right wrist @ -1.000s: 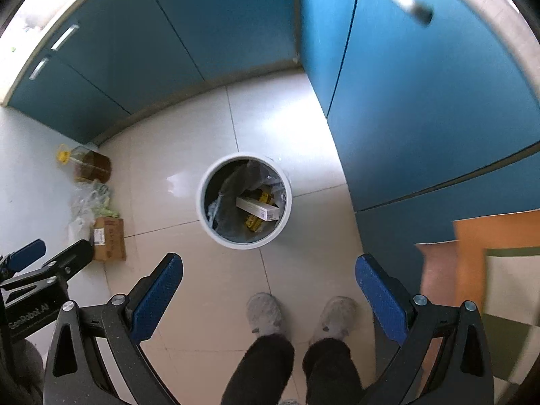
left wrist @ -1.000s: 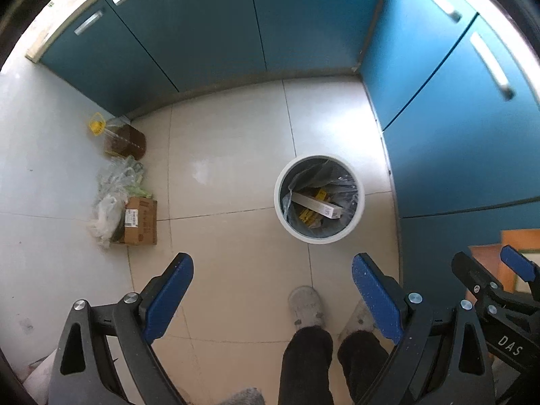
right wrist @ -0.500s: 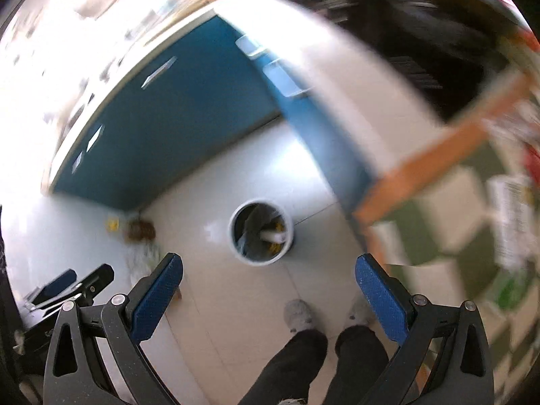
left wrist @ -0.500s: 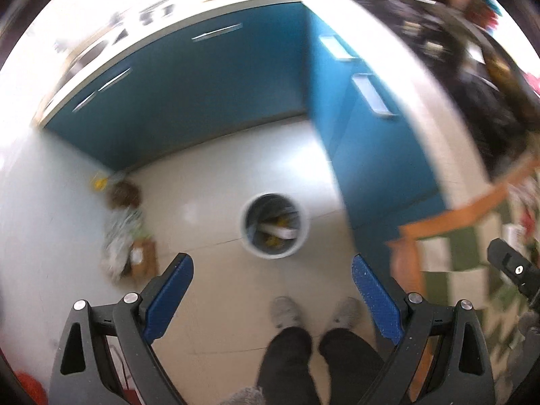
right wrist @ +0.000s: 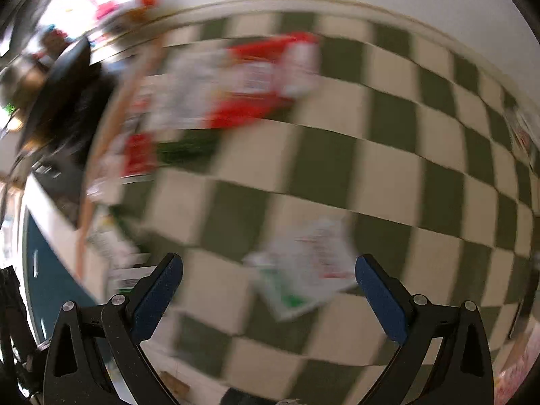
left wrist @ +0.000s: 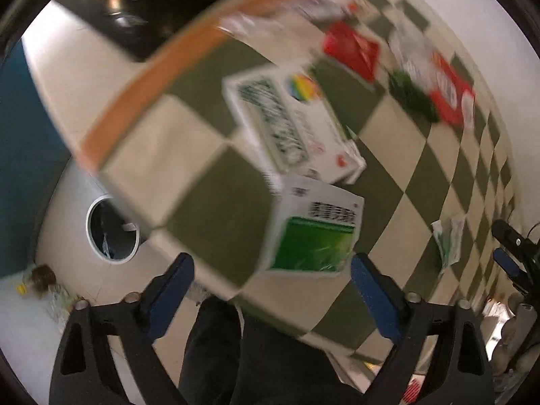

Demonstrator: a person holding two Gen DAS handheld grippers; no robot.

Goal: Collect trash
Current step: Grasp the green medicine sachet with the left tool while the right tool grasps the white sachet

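Note:
Both views are motion-blurred. My left gripper (left wrist: pixel 271 281) is open and empty, just below a green-and-white carton (left wrist: pixel 314 227) on the checkered tablecloth (left wrist: pixel 209 209). A larger white box (left wrist: pixel 290 125) with green print lies behind it, with red packets (left wrist: pixel 351 49) further back. The white bin (left wrist: pixel 113 231) stands on the floor at lower left. My right gripper (right wrist: pixel 268 285) is open and empty over the checkered tablecloth (right wrist: pixel 405 175), above a flat white-and-green wrapper (right wrist: pixel 303 266). Red-and-white packets (right wrist: pixel 260 81) lie further back.
Blue cabinets (left wrist: pixel 23 128) are at the left. The person's dark legs (left wrist: pixel 243 347) are below the table edge. A flat white-green wrapper (left wrist: pixel 447 239) lies at the right, near the other gripper (left wrist: pixel 513 249). Dark cookware (right wrist: pixel 60 94) sits left of the table.
Both grippers have swung up and away from the floor and bin to the checkered table with the trash on it. Both stay open and empty.

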